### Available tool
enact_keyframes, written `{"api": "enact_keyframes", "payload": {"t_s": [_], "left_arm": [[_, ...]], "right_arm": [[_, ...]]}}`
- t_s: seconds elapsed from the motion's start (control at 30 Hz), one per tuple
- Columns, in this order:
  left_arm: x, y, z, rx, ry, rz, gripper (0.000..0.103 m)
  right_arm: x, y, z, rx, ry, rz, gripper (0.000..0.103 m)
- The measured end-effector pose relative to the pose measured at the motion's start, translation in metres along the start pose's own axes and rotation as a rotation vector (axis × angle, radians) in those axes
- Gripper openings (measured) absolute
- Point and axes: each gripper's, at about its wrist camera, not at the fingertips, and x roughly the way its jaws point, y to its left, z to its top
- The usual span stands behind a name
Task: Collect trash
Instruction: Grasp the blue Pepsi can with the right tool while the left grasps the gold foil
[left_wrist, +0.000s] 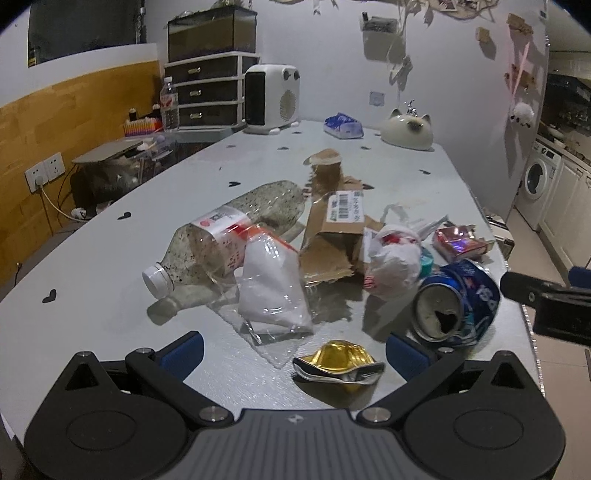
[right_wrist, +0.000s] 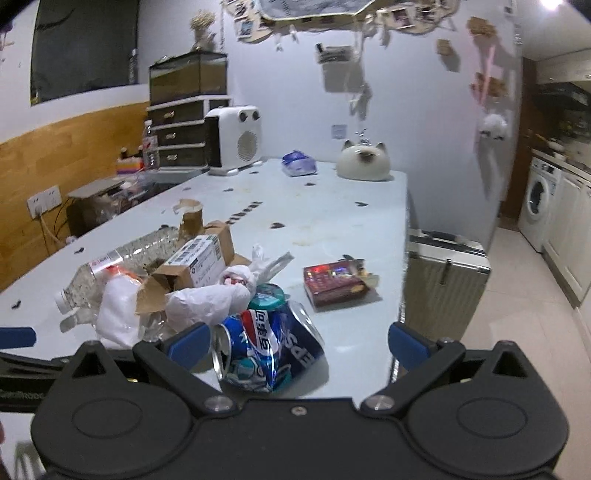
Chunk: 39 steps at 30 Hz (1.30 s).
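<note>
Trash lies heaped on the pale table (left_wrist: 110, 266). A crumpled gold wrapper (left_wrist: 338, 362) sits between the fingers of my open left gripper (left_wrist: 293, 350). Beyond it lie a clear bag of white stuff (left_wrist: 271, 284), a flattened plastic bottle (left_wrist: 225, 236), torn cardboard (left_wrist: 332, 236), a knotted white bag (left_wrist: 393, 260), a red packet (left_wrist: 460, 242) and a crushed blue can (left_wrist: 456, 302). My open right gripper (right_wrist: 297, 343) has the blue can (right_wrist: 269, 347) just inside its left finger. The white bag (right_wrist: 207, 299), cardboard box (right_wrist: 195, 262) and red packet (right_wrist: 334, 282) lie farther on.
At the table's far end stand a white heater (right_wrist: 232, 140), a cat-shaped ceramic (right_wrist: 364, 162) and a blue-white pack (right_wrist: 299, 164). A suitcase (right_wrist: 443, 273) stands on the floor by the table's right edge. Drawers (left_wrist: 207, 92) and a water bottle (left_wrist: 169, 105) are at the back left.
</note>
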Motion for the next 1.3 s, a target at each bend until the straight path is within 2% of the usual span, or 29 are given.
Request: {"api": "enact_keyframes", "payload": {"t_s": [0.1,0.23,0.43,0.5,0.57,0.73,0.8,0.87,0.9,1.2,1.3], "left_arm": [[0.012,0.005,0.000,-0.012,0.015,0.011,0.103],[0.027,0.014,0.002,-0.024,0.024,0.034,0.103],[0.041,0.022,0.006,-0.017,0.005,0.033,0.103],[0.044,0.024,0.007,-0.029,0.006,0.020,0.103],[0.045,0.024,0.005,-0.034,0.010,-0.012,0.103],[0.042,0.010,-0.003,0.001,0.006,-0.087,0.101],[0.044,0.003,-0.006,0.018,0.014,-0.090,0.095],[0.047,0.000,-0.009,0.017,0.038,-0.091,0.087],[0.049,-0.001,-0.011,0.014,0.048,-0.091,0.082],[0.045,-0.010,-0.016,0.005,0.057,-0.103,0.053],[0.042,-0.015,-0.017,0.009,0.058,-0.109,0.051]], "right_arm": [[0.020,0.000,0.002,-0.027,-0.007,-0.013,0.103],[0.039,-0.005,0.001,0.000,-0.002,-0.006,0.103],[0.068,-0.018,0.001,-0.001,0.044,-0.021,0.103],[0.076,-0.026,0.000,0.027,0.059,-0.021,0.096],[0.084,-0.033,-0.001,0.049,0.085,-0.002,0.079],[0.089,-0.029,-0.009,0.027,0.120,0.064,0.065],[0.090,-0.024,-0.012,0.015,0.129,0.079,0.058],[0.091,-0.021,-0.014,0.016,0.142,0.082,0.046],[0.091,-0.021,-0.014,0.018,0.149,0.082,0.044],[0.078,-0.020,-0.021,0.011,0.154,0.070,0.043],[0.071,-0.020,-0.022,0.000,0.153,0.064,0.043]]}}
